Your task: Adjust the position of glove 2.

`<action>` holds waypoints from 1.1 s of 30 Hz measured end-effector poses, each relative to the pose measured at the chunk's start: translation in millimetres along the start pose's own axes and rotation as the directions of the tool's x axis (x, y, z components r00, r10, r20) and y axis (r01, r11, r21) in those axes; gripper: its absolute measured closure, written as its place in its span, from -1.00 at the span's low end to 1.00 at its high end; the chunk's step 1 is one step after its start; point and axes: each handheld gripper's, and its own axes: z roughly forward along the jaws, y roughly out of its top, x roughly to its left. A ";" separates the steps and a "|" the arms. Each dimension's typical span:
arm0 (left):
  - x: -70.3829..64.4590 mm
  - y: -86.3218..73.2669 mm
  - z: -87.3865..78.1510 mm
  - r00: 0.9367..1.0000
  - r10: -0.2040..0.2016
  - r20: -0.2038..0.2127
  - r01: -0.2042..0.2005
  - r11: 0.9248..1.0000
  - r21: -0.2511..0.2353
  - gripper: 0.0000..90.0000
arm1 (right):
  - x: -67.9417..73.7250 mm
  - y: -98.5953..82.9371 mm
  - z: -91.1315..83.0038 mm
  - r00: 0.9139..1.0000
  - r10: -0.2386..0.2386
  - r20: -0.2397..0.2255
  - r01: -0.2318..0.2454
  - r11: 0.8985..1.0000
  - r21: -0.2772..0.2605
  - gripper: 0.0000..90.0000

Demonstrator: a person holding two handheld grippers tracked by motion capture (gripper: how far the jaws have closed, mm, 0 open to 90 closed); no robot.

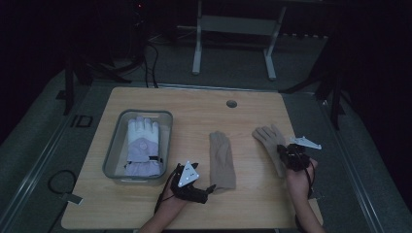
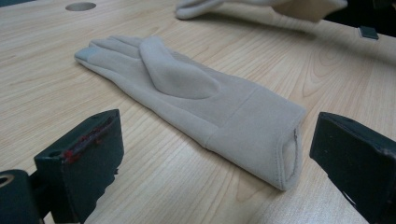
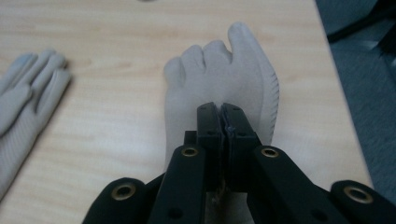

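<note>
Grey bin [image 1: 112, 154] sits toward the left edge of the surface [image 1: 194, 104], holding a white-and-lilac padded glove [image 1: 141, 145] laid flat, cuff toward the near edge; likely the drop-off spot, so sorted gloves collect there. Left gripper [image 1: 210, 188] lies low near the near edge, its fingers [image 2: 81, 154] spread wide apart either side of the cuff of the middle beige glove [image 2: 187, 100], not yet touching it; the cuff end faces the gripper, which makes it the easy part to pinch. Right gripper [image 3: 223, 122] sits toward the right edge, fingers clamped together on the cuff of the right beige glove [image 3: 224, 74], probably because a cuff grip lets the flat glove lift away in one piece.
</note>
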 end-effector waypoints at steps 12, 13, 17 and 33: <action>-1.8 0.0 0.1 1.000 0.010 -0.002 -0.010 1.000 0.001 -0.94 | -10.3 -34.6 21.6 1.000 0.008 -0.020 -0.006 0.993 0.118 0.61; -1.8 0.0 0.2 1.000 0.011 -0.001 -0.011 1.000 0.002 -0.94 | -10.1 -35.3 22.1 1.000 -0.001 -0.020 0.003 0.993 0.118 0.59; -1.7 0.0 0.2 1.000 0.010 0.000 -0.010 1.000 0.002 -0.94 | -11.6 -30.8 17.3 0.999 0.001 -0.038 0.003 0.994 0.113 0.46; -2.5 -0.1 0.1 1.000 0.012 0.001 -0.012 1.000 0.001 -0.94 | -32.8 -7.8 23.4 0.934 -0.274 -0.230 0.291 0.955 0.047 0.20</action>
